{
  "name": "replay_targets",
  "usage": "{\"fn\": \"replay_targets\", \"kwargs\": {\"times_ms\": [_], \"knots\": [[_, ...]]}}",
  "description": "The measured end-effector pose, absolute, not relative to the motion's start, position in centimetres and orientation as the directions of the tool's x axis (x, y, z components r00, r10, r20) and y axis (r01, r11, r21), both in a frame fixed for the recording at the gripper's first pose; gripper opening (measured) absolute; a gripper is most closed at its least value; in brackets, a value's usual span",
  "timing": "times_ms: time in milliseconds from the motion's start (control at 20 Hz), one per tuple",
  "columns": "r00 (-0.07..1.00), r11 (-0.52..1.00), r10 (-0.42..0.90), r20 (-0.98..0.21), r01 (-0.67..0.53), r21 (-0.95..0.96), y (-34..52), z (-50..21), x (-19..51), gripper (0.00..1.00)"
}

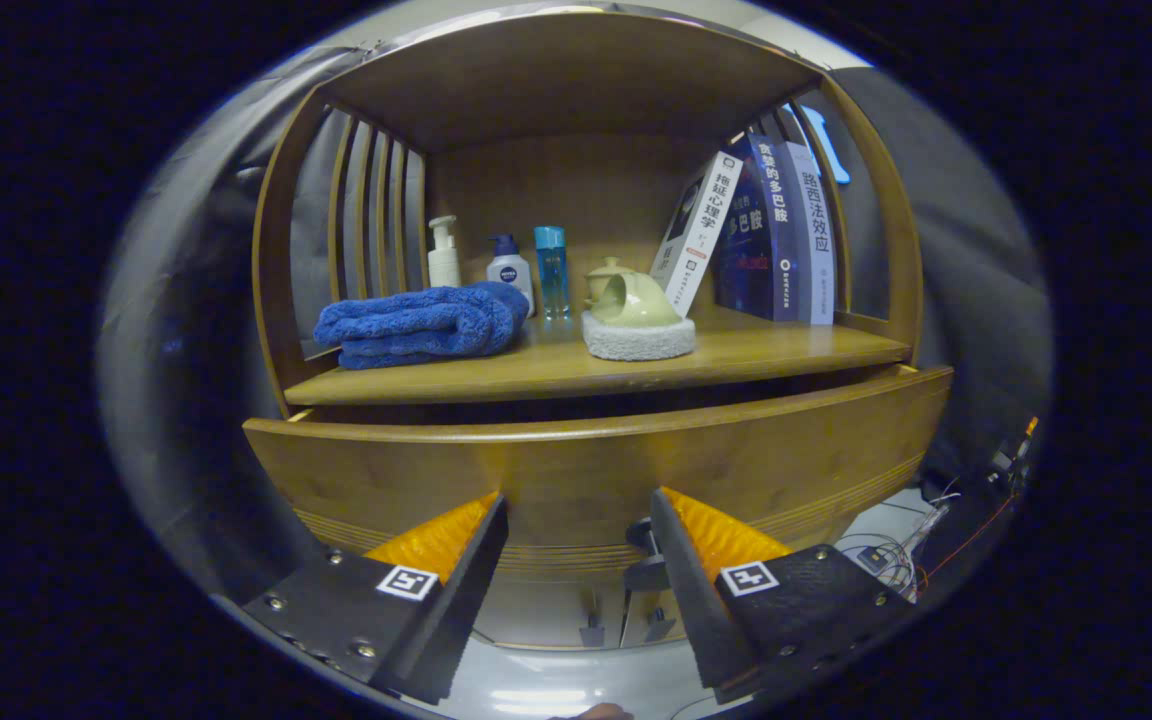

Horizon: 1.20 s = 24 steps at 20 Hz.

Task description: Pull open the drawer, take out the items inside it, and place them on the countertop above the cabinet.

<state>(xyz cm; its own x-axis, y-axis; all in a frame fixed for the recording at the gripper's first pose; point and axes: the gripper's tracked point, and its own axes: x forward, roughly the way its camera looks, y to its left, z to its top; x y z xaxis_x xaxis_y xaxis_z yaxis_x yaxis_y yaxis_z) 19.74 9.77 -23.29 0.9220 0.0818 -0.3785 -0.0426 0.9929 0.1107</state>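
The wooden drawer front (596, 470) curves across just ahead of my fingers. A dark slit runs between its top edge and the countertop (776, 355) above it, so it stands slightly out; its inside is hidden. My gripper (578, 500) is open, and its two fingertips lie close to the lower part of the drawer front with bare wood between them. A small dark knob (639, 535) sits right beside the inner face of the right finger.
On the countertop lie a folded blue towel (421, 325), three bottles (511, 268) at the back, a pale green teapot (631, 295) on a white pad, and leaning books (771, 230). Slatted sides and a wooden roof enclose this shelf. Cables (936, 530) lie low at the right.
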Motion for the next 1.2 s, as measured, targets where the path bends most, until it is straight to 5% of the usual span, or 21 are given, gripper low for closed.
{"fn": "replay_targets", "kwargs": {"times_ms": [1200], "knots": [[0.915, 0.989, 0.099, -0.391, -0.046, 0.143, 9.9, -23.1, 22.8, 0.87]]}}
